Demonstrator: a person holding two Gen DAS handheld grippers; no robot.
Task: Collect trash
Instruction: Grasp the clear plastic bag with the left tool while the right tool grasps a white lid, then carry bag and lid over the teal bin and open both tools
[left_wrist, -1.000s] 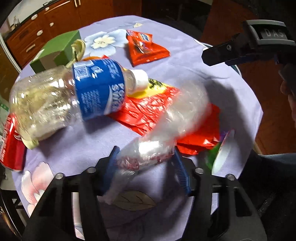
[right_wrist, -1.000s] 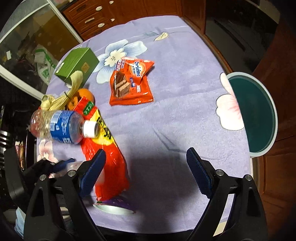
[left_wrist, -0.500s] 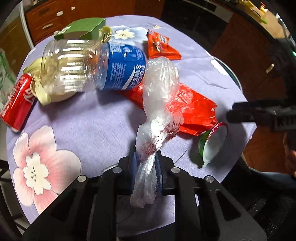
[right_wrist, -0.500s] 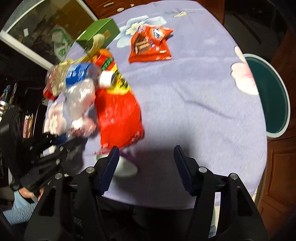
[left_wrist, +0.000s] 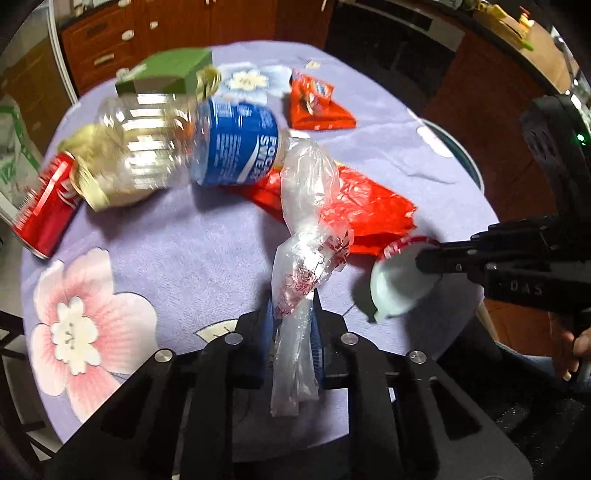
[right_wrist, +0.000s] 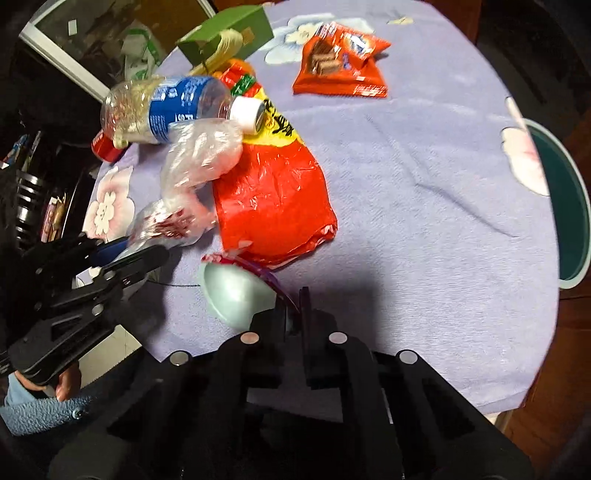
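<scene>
While the left claw (left_wrist: 293, 325) has just closed on the clear plastic bag (left_wrist: 308, 225) above the table (left_wrist: 177, 240), the right claw (right_wrist: 293, 314) has just pinched the pale cup's (right_wrist: 232, 291) rim.

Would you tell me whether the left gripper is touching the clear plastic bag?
Touching: the left wrist view shows the left gripper closed, pinching the clear plastic bag between both pads.

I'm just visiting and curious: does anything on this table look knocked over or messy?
Yes. A clear plastic bottle with a blue label lies on its side across a crumpled red snack bag, and a red soda can lies tipped near the purple flowered tablecloth's edge.
</scene>
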